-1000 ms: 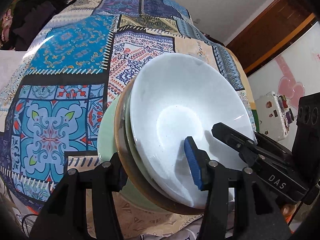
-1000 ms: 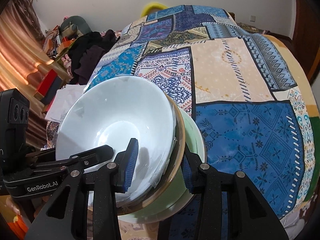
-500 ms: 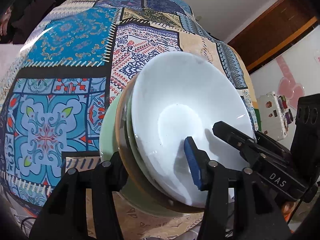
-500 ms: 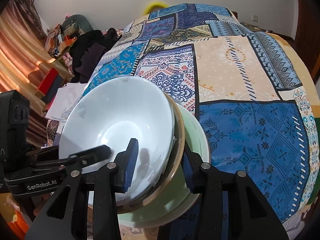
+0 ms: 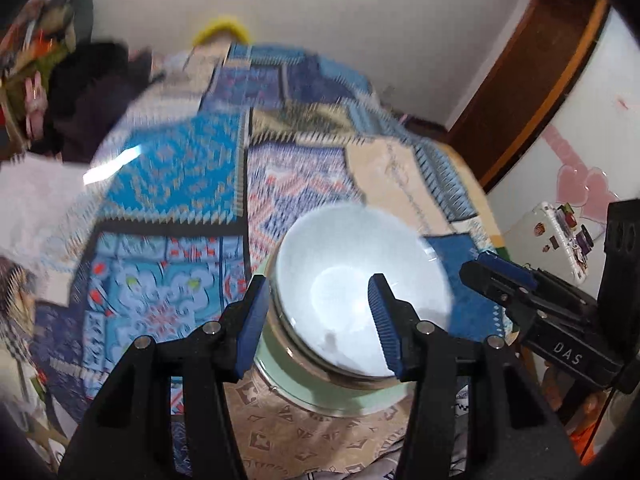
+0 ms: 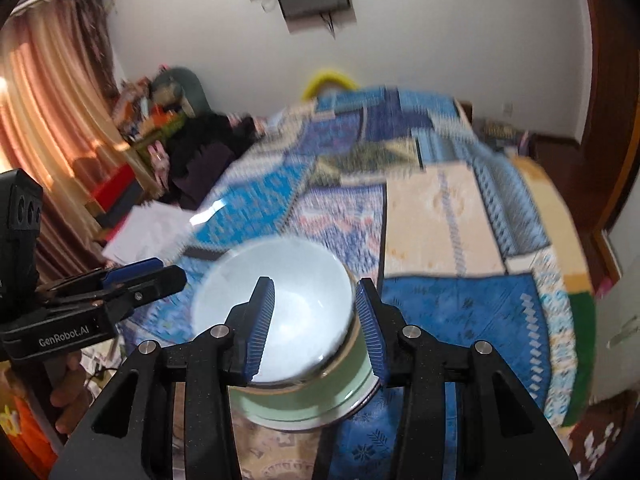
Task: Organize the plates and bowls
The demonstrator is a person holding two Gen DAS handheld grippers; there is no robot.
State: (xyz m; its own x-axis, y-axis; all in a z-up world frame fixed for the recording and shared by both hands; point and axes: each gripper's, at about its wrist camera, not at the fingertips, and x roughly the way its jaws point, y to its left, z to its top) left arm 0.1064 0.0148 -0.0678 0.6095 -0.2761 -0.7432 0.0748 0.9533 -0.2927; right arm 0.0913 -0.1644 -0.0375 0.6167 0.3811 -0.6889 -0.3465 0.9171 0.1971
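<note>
1 white bowl [image 5: 352,280] atop 1 brown-rimmed dish and 1 green plate [image 6: 304,404], stacked on bed quilt [image 6: 460,216]. Left tongs [image 5: 320,320] & right tongs [image 6: 312,328]: both part-open, gripping nothing, above stack.

Indoor light is moderate. Motion blur smears the patterned bedspread [image 5: 172,168]; glare streaks its left side; fisheye edges darken.

Patterned bedspread [image 6: 460,208] lies bare around the stacked bowls [image 6: 276,320]; dark clothes [image 6: 204,152] crowd its far-left edge.
</note>
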